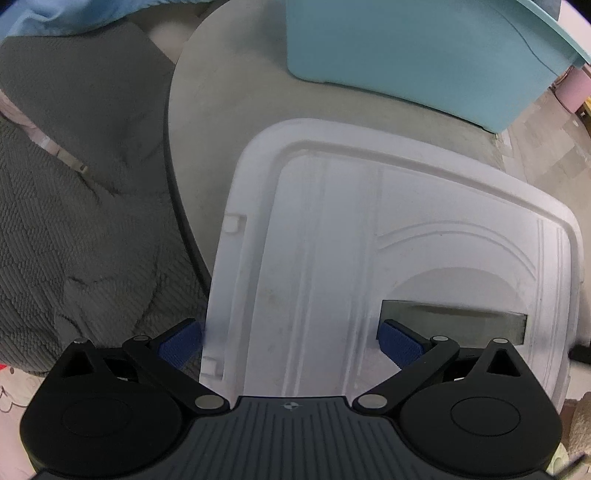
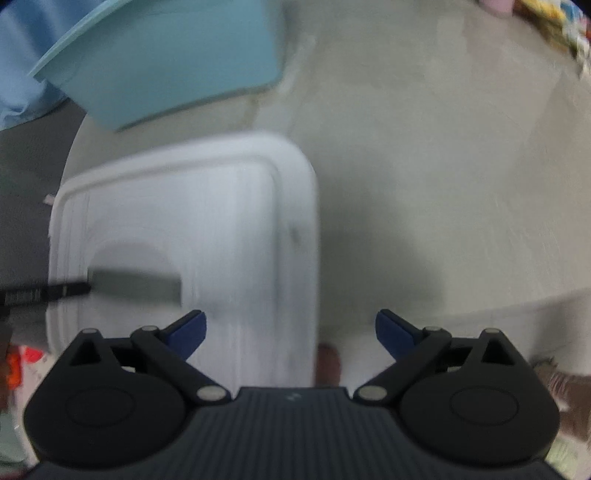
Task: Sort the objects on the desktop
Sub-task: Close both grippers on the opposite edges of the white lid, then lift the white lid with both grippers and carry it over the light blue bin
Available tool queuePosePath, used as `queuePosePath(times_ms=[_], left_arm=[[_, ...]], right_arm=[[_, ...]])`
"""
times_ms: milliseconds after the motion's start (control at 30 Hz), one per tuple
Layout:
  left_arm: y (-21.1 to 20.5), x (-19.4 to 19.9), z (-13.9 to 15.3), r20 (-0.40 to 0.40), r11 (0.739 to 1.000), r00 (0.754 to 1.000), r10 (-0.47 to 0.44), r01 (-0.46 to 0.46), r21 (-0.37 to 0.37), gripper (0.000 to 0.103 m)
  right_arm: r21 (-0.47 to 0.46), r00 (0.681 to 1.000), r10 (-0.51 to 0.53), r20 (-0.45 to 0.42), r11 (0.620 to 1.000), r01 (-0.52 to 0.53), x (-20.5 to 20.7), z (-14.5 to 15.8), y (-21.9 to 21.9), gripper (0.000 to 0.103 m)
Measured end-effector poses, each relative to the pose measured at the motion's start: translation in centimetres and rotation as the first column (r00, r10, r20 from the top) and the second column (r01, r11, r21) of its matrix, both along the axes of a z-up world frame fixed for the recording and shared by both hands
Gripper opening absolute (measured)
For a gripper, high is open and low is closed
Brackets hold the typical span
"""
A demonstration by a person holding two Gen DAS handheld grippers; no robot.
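Note:
A white plastic lid [image 1: 332,229] with a slot handle lies flat on the grey round table [image 1: 229,85]. It also shows, blurred, in the right wrist view [image 2: 177,221]. A light blue bin [image 1: 424,51] stands behind it, also in the right wrist view [image 2: 173,62]. My left gripper [image 1: 290,341] is open above the lid's near left part, its fingers astride the lid's left edge and slot. My right gripper [image 2: 290,332] is open and empty over the lid's right edge. A dark thin object [image 2: 44,291] reaches in from the left toward the slot.
A grey textured cloth [image 1: 74,229] lies left of the table. A pink cylinder [image 1: 572,88] stands at the far right. Colourful packets [image 2: 557,26] lie at the table's far right. A brown object [image 2: 328,363] sits by the lid's near right edge.

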State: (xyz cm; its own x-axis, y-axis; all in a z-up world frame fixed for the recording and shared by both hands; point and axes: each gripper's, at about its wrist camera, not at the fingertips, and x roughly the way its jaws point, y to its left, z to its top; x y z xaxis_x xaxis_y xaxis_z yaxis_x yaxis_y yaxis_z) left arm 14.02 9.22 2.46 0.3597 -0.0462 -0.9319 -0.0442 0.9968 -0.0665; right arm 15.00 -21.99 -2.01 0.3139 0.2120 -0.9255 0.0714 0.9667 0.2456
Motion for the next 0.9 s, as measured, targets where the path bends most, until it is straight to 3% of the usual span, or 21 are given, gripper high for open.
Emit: queuePosePath(times_ms=[100,200,433,533,667,900], left_arm=[[-0.1,0.0,0.0,0.001,1.0,1.0,-0.005,0.005,0.002,0.103],[-0.2,0.0,0.0,-0.001,1.0,1.0,-0.006,0.006,0.005,0.103],[-0.4,0.0,0.0,0.0,1.0,1.0,-0.013,0.013,0.019,0.103],[-0.3,-0.1,-0.1,0.001,1.0,1.0,-0.002,0.002,0.023,0.103],[-0.2,0.1,-0.2,0.005,1.0,1.0,-0.002,0.002,0.027,0.103],[-0.4,0.0,-0.1,0.013,0.997,0.999,-0.049,0.048,0.052,0.103]], right_arm=[[0.059,0.999,-0.004,-0.053,0.998,0.007,-1.2,-2.3,-0.9,0.099],[0.162,1.0,0.009,-0.02,0.987,-0.005,-1.8,-4.0,-0.5,0.099],[0.423,0.997,0.063,0.032,0.903,-0.071,-0.1,-7.7,-0.6,0.099],[0.497,0.995,0.097,0.016,0.863,-0.092,0.4,-8.3,-0.9,0.085],[0.522,0.991,0.131,-0.026,0.847,-0.098,0.8,-7.5,-1.0,0.074],[0.517,0.99,0.126,-0.07,0.853,-0.072,1.5,-7.0,-1.4,0.066]])
